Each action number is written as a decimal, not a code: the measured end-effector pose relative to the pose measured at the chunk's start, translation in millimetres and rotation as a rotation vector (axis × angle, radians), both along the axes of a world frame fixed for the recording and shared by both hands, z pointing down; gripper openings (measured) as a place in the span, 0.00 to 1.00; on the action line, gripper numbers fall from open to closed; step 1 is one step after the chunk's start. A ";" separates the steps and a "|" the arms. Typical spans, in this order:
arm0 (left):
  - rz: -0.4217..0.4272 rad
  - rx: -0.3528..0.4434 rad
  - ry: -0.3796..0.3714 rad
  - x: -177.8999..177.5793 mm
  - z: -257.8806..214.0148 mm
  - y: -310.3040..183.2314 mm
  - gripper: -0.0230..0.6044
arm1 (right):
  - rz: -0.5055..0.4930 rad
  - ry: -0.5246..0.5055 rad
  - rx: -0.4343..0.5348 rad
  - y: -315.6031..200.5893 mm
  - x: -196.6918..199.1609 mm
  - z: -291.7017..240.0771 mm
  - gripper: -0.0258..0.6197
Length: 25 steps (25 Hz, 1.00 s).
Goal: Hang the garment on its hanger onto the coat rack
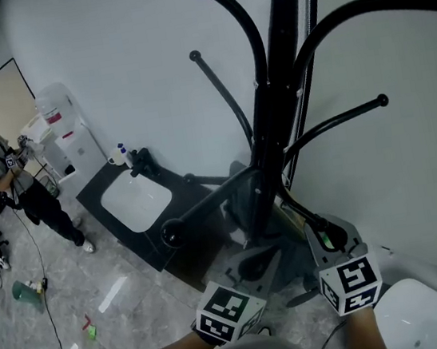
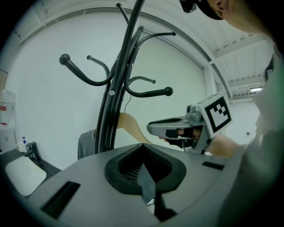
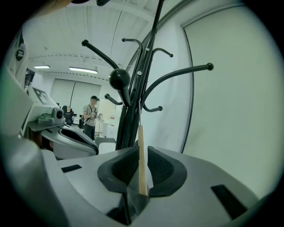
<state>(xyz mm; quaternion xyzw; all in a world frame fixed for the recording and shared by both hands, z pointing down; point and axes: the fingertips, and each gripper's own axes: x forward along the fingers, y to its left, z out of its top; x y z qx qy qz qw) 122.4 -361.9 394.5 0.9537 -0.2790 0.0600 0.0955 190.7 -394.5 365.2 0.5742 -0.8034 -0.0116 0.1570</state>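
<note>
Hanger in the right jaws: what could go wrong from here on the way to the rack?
1. The right gripper pinches only the thin edge of the hanger in its jaws; it could twist or slip when lifted.
2. The rack has crowded arms, and a knobbed arm sits right ahead; the hook might snag there.
3. The left gripper looks shut on garment fabric; a pull may drag it off the hanger.

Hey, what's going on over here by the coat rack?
A person works a gripper in each hand at the coat rack. The right gripper is shut on the hanger, the left gripper on the garment. The hanger is up by the rack's pole; whether its hook is over an arm is unclear.
</note>
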 end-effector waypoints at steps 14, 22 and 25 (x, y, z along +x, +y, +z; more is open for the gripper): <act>0.027 0.042 0.011 4.3 -12.0 21.1 0.04 | -0.032 -0.323 -0.086 46.7 -7.3 5.6 0.06; 0.006 0.041 0.017 -5.8 -11.4 24.2 0.04 | -0.059 -0.350 -0.092 49.7 -16.6 6.6 0.06; 0.001 0.042 0.019 -8.9 -11.6 25.3 0.04 | -0.067 -0.347 -0.094 50.8 -20.7 6.7 0.06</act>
